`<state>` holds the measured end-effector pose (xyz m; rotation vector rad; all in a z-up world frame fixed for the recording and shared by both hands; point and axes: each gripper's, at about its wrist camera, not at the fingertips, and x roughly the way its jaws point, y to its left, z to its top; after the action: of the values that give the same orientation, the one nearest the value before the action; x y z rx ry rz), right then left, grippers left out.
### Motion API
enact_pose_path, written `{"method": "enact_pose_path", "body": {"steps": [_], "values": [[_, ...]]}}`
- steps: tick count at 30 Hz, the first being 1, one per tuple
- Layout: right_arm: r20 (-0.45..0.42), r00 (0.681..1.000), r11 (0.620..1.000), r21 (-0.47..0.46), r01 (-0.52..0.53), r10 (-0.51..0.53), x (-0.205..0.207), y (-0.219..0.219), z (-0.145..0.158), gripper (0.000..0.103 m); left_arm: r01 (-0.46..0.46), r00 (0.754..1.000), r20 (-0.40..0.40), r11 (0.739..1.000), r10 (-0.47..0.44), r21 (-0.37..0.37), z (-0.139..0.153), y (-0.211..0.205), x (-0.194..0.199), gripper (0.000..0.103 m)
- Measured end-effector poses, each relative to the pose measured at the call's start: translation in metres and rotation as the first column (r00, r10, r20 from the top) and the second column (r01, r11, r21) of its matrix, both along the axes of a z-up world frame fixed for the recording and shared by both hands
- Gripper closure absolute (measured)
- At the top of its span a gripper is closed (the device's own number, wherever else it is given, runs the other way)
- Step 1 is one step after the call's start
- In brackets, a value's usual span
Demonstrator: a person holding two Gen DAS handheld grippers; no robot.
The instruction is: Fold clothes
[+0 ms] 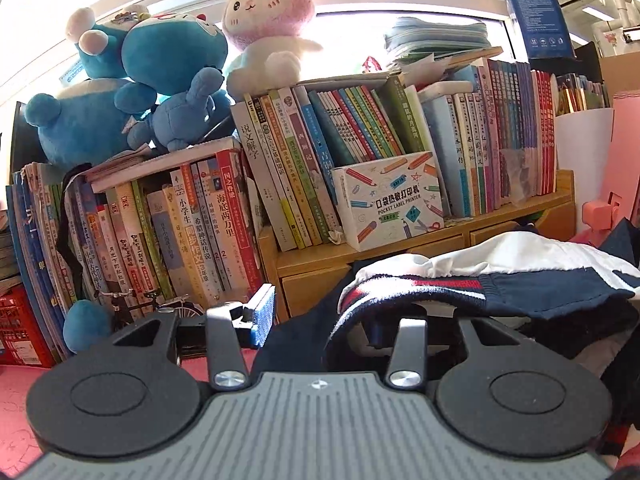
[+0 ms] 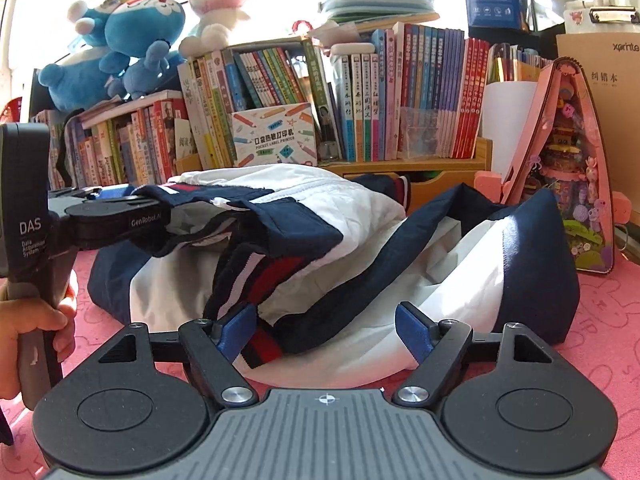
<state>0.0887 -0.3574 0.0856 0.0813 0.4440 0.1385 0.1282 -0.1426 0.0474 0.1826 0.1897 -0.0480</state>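
The pink tabletop (image 2: 600,340) carries the navy and white jacket (image 2: 360,248) in a loose heap, with the bookshelf (image 2: 400,168) at 12 o'clock behind it. Your right gripper (image 2: 326,334) has its jaws spread wide around the striped hem (image 2: 260,280). Your left gripper (image 1: 320,320) has its jaws open too; cloth drapes over its right finger.
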Motion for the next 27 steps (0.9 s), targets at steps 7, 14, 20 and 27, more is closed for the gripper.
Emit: {"method": "enact_pose_path", "body": {"steps": [7,14,20,27], "values": [[0.038,0.998,0.998,0.019,-0.059,0.058,-0.003,0.041,0.004,0.013,-0.096,0.991,0.083,0.993,0.102,-0.072,0.028,0.041,-0.018,0.08],[0.005,1.0,0.998,-0.068,0.016,-0.015,-0.016,0.048,0.006,0.052,-0.163,0.967,0.181,0.98,0.181,-0.11,0.058,0.11,-0.084,0.08],[-0.049,0.997,0.998,0.023,-0.053,0.054,-0.038,0.02,0.018,0.06,-0.212,0.954,0.18,0.964,0.24,-0.161,0.068,0.182,-0.158,0.079],[-0.02,0.946,0.875,0.387,-0.29,0.322,-0.058,0.011,0.027,0.011,-0.242,0.961,0.101,0.958,0.259,-0.153,0.067,0.232,-0.232,0.076]]}}
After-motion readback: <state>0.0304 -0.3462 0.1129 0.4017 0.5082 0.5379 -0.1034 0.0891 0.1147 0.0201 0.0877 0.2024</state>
